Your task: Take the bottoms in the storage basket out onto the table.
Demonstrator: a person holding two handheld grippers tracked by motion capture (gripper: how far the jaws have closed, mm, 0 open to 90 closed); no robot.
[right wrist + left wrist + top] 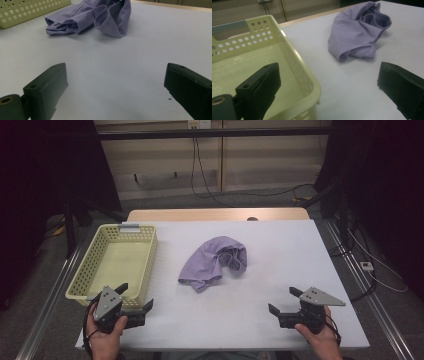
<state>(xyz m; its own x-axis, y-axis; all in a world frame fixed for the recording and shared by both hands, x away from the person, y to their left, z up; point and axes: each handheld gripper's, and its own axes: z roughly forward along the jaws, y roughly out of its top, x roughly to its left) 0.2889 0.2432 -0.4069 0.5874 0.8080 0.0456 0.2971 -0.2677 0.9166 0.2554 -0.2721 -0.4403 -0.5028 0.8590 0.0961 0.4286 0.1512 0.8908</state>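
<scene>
- Left hand-held gripper [136,296]: jaws spread wide, nothing between them. It sits at the near left of the desk [280,250], just beside the near end of the basket [87,270].
- Right hand-held gripper [283,302]: jaws spread wide, empty, at the near right of the desk, well apart from the cloth.
- Purple garment [214,261]: lies crumpled in a heap at mid-desk, to the right of the basket and not touching it. A ribbed band shows at its right side in the left gripper view [359,30].
- Basket: pale yellow, perforated, upright; the interior visible holds nothing.
- Progress, as judged: no handling of the garment is evident. Neither gripper touches it.
- Remaining, as judged: approach, grasp, and whatever is intended for the garment, likely folding or placing in the basket. All steps are outstanding.
</scene>
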